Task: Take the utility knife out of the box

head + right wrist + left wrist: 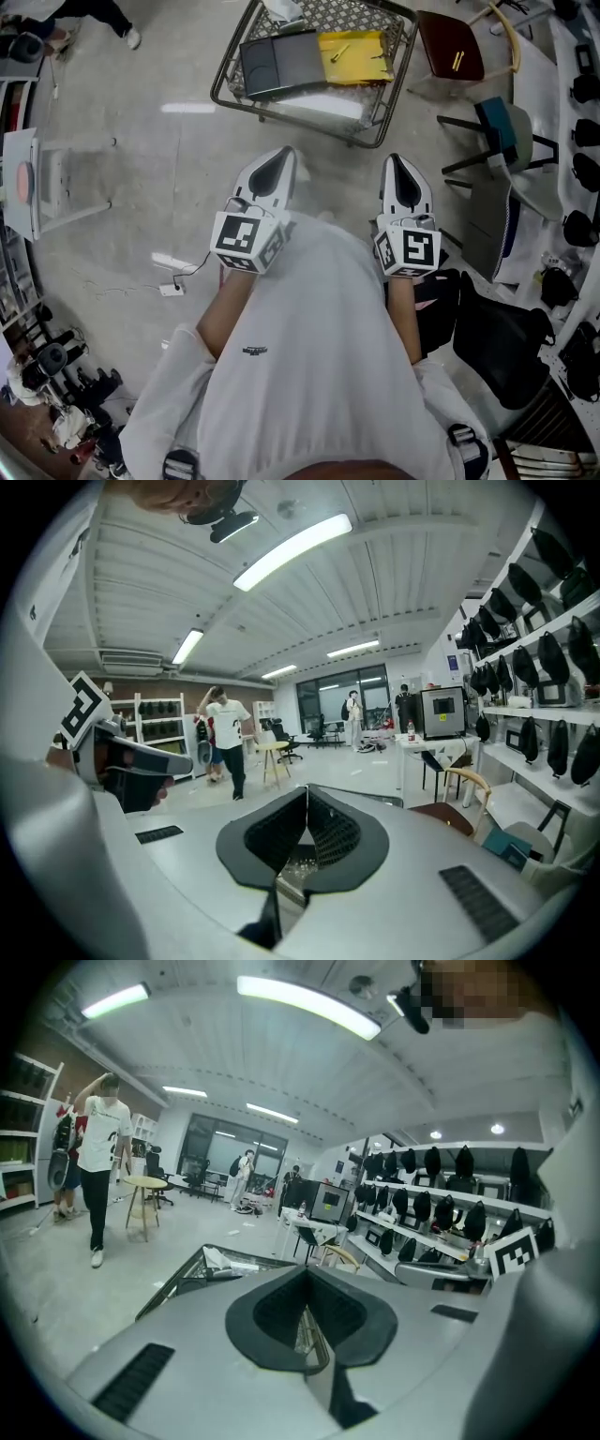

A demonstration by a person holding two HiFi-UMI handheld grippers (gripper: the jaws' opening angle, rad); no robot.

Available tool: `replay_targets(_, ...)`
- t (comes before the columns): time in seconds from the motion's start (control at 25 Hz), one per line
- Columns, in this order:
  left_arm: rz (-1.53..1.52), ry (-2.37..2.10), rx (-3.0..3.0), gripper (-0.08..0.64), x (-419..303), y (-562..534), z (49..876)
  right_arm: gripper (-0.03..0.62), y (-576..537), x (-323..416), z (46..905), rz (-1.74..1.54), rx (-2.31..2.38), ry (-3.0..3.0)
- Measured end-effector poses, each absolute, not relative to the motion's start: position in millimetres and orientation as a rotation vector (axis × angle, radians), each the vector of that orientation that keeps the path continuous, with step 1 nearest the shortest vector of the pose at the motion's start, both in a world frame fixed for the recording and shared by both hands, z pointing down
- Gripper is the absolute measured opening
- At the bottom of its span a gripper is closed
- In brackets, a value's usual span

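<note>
Knife (339, 52), small and yellowish, aslant in open yellow box (366, 71)

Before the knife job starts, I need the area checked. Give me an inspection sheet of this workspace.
Surface: polished grey floor; metal wire-mesh basket ahead.
Job's things: open yellow box beside a flat dark grey case, both in the basket; the utility knife cannot be made out.
Clutter: black fabric bag at the right.
Grippers: left gripper and right gripper both shut, empty, short of the basket.
Cables: white cable with plug on the floor at the left.
Surroundings: brown-seated chair; standing person in a white shirt.
</note>
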State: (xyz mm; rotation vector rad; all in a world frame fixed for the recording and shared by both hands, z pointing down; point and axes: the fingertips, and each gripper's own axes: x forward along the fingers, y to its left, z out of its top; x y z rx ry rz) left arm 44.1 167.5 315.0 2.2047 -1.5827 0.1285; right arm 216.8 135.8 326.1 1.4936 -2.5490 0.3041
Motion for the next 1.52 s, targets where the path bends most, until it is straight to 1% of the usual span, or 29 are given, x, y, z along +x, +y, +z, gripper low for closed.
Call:
replay_targets(0.44,0.119,-1.573,2.192,0.002,-35.2,48.6,314.4,0.0,3.6,150.5,325.2,0.311,1.539,-2.498)
replay_targets(0.64,0.135,-1.554,2.211,0.002,-54.6,3.5,321.2,0.0,-46.0,130.4,335.8,0.337,1.56,-2.471)
replay_targets(1.2,0.104,-1.565,2.154,0.002,-40.8,-45.6,315.7,0.0,-103.6,110.6,342.8,0.404,1.418,-2.488)
replay_targets(1.52,0.122,-1.596,2.1,0.002,-39.3,-63.9,329.3,0.002,-133.2,110.3,384.5,0.536,1.314,-2.441)
